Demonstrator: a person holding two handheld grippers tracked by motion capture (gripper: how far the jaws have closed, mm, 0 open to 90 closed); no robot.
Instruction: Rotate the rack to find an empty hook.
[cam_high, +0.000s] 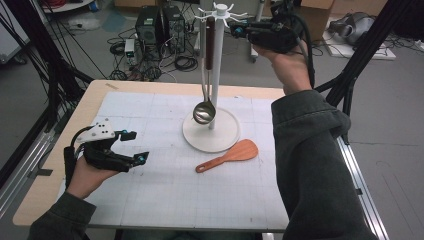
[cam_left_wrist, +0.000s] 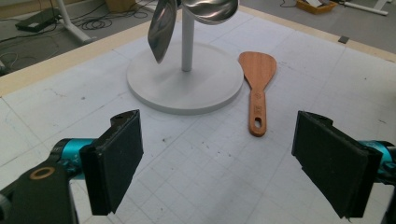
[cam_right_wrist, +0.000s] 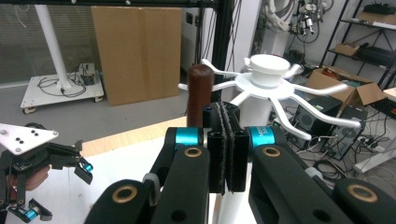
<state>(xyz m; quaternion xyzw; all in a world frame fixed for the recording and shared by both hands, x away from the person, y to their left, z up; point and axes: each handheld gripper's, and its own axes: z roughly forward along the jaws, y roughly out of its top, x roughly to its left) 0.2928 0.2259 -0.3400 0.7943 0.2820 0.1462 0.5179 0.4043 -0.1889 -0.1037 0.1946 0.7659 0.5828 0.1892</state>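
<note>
A white utensil stand (cam_high: 213, 136) rises from the middle of the gridded mat. From one of its top hooks (cam_right_wrist: 268, 74) hangs a steel ladle (cam_high: 204, 112) with a dark brown handle (cam_right_wrist: 200, 93). On the mat just right of the stand's base (cam_left_wrist: 187, 88) lies a wooden spatula (cam_high: 230, 155), also seen in the left gripper view (cam_left_wrist: 258, 84). My right gripper (cam_high: 235, 31) is held high beside the hooks, its pads (cam_right_wrist: 219, 140) pressed together with nothing between them. My left gripper (cam_high: 137, 146) rests low at the mat's left, jaws wide apart and empty (cam_left_wrist: 224, 163).
The ladle's bowl (cam_left_wrist: 161, 32) hangs just above the base. Beyond the table's far edge stand computer towers (cam_high: 160, 25) among floor cables. Black frame poles (cam_high: 365, 55) run along both sides. A cardboard box (cam_right_wrist: 137, 51) stands behind the stand.
</note>
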